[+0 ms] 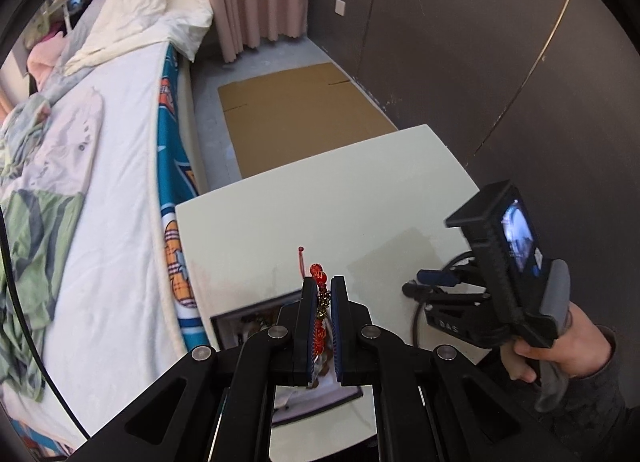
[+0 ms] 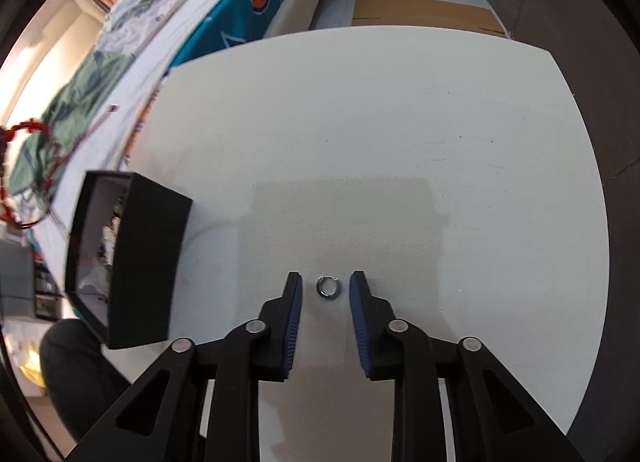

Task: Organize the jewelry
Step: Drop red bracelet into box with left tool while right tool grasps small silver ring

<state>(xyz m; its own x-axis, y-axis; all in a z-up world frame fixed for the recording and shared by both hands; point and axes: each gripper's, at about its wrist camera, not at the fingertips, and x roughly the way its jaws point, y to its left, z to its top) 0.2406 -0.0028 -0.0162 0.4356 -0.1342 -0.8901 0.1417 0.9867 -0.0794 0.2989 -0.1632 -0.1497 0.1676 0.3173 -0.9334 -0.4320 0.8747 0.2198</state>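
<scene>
My left gripper (image 1: 323,283) is shut on a red beaded bracelet (image 1: 319,272) with a gold charm, held in the air above an open black jewellery box (image 1: 224,326). The bracelet's red loop (image 2: 36,130) also shows at the left edge of the right wrist view. A small silver hoop earring (image 2: 328,287) lies on the white table (image 2: 400,122). My right gripper (image 2: 326,275) points down at the earring, a blue pad on either side with gaps; the pads do not touch it. The black box (image 2: 148,258) stands to the earring's left with small items inside.
A bed (image 1: 112,182) with white sheets, a teal blanket and loose clothes runs along the table's left side. Flat cardboard (image 1: 296,118) lies on the floor beyond the table. A dark wall (image 1: 480,62) stands at the right. A person's hand (image 1: 568,346) holds the right gripper.
</scene>
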